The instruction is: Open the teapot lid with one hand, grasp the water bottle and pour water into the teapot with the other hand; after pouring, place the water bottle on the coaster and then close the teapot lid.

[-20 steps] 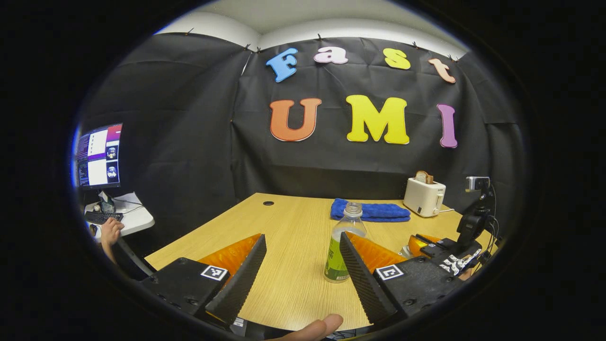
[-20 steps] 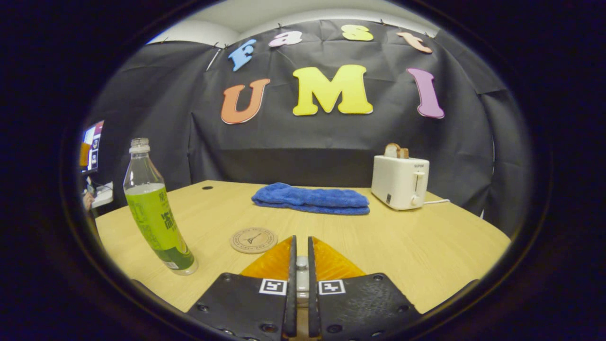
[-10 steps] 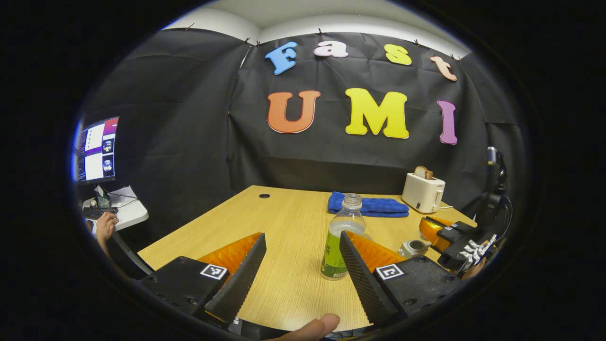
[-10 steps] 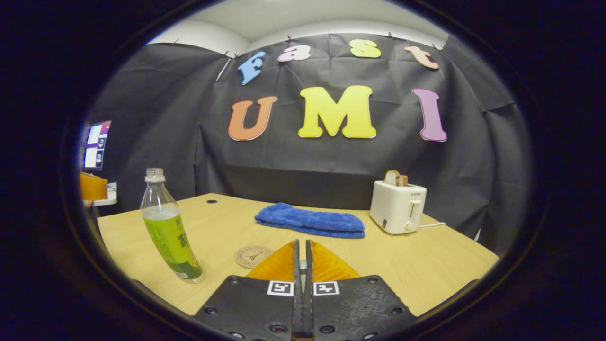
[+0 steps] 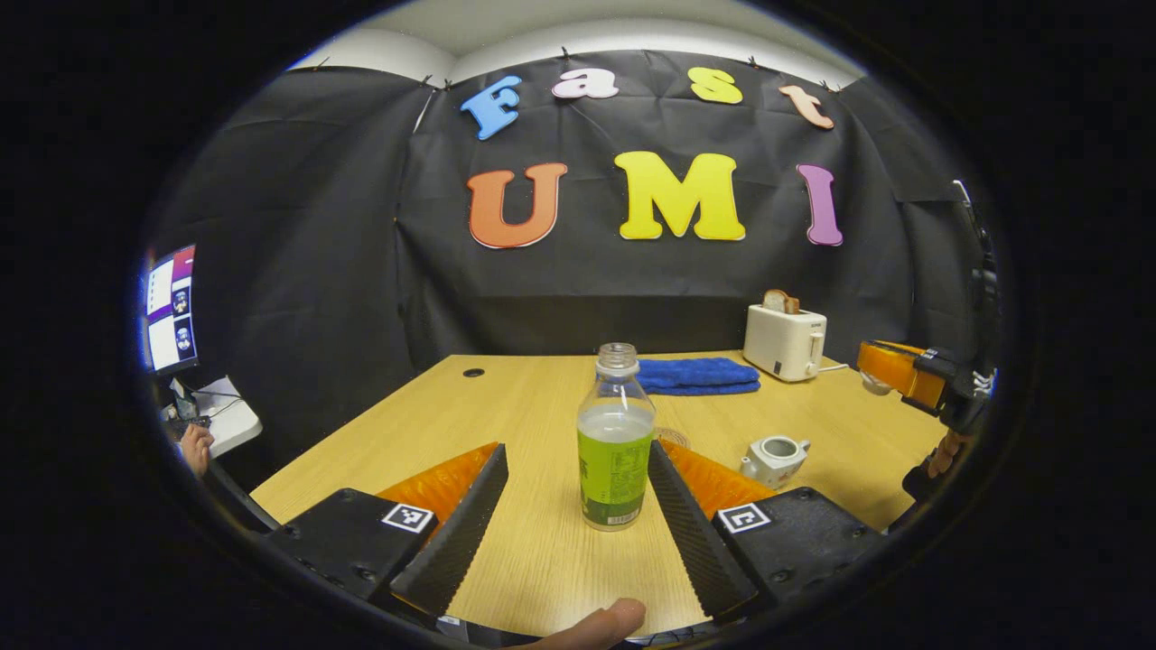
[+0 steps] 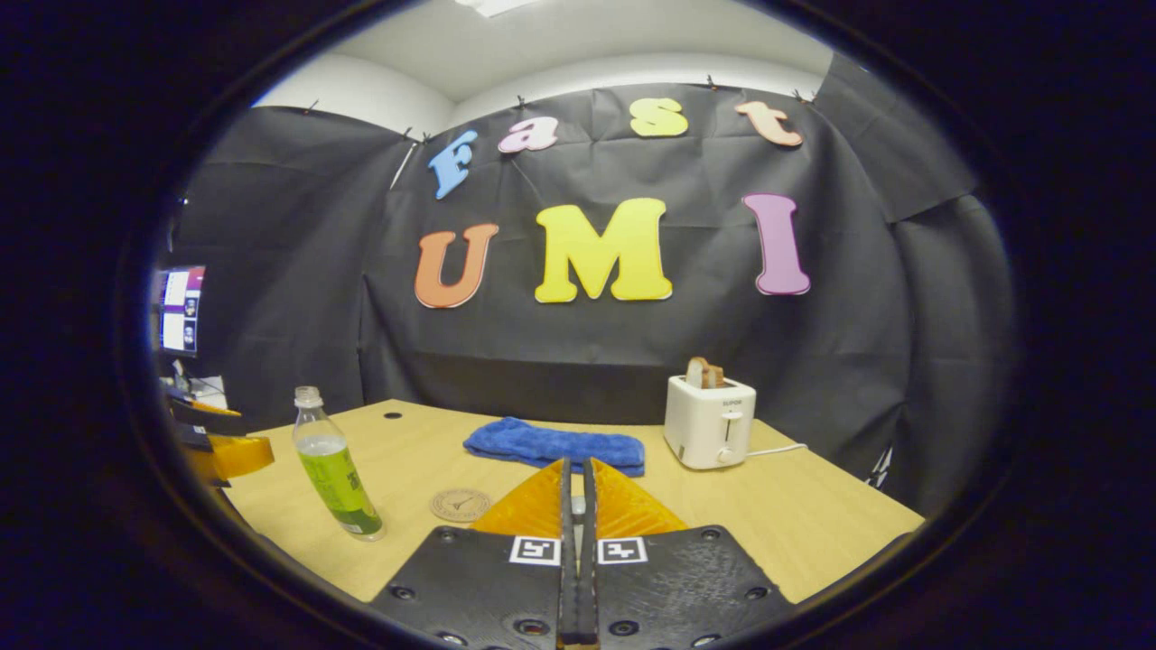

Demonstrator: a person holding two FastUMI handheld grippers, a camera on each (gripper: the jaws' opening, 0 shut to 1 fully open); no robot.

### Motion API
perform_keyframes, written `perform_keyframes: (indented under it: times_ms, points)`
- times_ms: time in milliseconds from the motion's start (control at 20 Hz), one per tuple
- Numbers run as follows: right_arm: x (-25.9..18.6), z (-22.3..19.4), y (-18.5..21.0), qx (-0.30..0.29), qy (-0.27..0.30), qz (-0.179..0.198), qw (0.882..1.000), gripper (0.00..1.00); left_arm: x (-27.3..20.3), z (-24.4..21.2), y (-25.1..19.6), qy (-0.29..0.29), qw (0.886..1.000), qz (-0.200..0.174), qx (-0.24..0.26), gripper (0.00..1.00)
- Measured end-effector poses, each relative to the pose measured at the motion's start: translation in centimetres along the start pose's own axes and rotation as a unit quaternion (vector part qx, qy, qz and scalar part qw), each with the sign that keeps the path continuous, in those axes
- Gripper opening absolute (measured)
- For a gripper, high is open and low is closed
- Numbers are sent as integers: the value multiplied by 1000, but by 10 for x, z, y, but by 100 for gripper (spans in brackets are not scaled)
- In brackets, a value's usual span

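Between your left tool [image 5: 578,510] fingers: water bottle [image 5: 615,440] upright on surface [image 5: 506,415], untouched, fingers wide apart | teapot [image 5: 775,459] right of bottle, uncovered | right tool [image 6: 575,542] closed, raised; contents unclear | step: bottle grasp | next: advance, squeeze bottle body.

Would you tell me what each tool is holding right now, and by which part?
Right tool pinches the teapot lid, seemingly by its knob; left tool holds nothing.
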State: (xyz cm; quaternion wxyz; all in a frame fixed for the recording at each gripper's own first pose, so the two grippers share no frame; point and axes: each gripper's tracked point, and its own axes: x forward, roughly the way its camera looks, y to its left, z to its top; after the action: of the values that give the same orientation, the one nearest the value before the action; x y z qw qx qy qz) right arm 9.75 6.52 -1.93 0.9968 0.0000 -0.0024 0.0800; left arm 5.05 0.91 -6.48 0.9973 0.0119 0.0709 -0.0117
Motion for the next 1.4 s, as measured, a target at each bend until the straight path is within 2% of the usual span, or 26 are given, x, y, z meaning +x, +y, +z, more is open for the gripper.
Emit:
perform_keyframes:
  times_ms: [50,150,300,550,650,750,800,1250,1350,1400]
  points:
    - [-7,2,-5,0,-1,-1,1000,0,0,-1,-9,0,1000,-11,5,98]
    - [-19,2,-11,7,-3,2,1000,0,2,-1,-12,-4,1000,-9,8,98]
    - [-34,-2,-15,17,-3,9,1000,0,15,-9,-17,-4,1000,-11,-18,98]
    - [-47,-9,-23,16,-7,18,1000,0,49,-31,-4,1,1000,5,-29,98]
    - [-49,-12,-28,23,-8,18,1000,0,59,-35,-9,-6,999,-4,-37,98]
    - [-45,-17,-32,28,-3,18,999,0,63,-31,-20,-21,998,-31,-50,98]
    - [-46,-18,-34,30,-1,18,999,0,66,-31,-25,-27,998,-37,-47,98]
    - [-47,-16,-39,33,-2,12,999,0,84,-52,-27,-20,1000,-15,19,97]
    - [-47,-17,-39,34,-1,11,999,0,86,-54,-32,-21,999,-18,23,96]
    - [-47,-16,-40,34,-1,9,999,0,86,-52,-34,-25,999,-22,18,92]
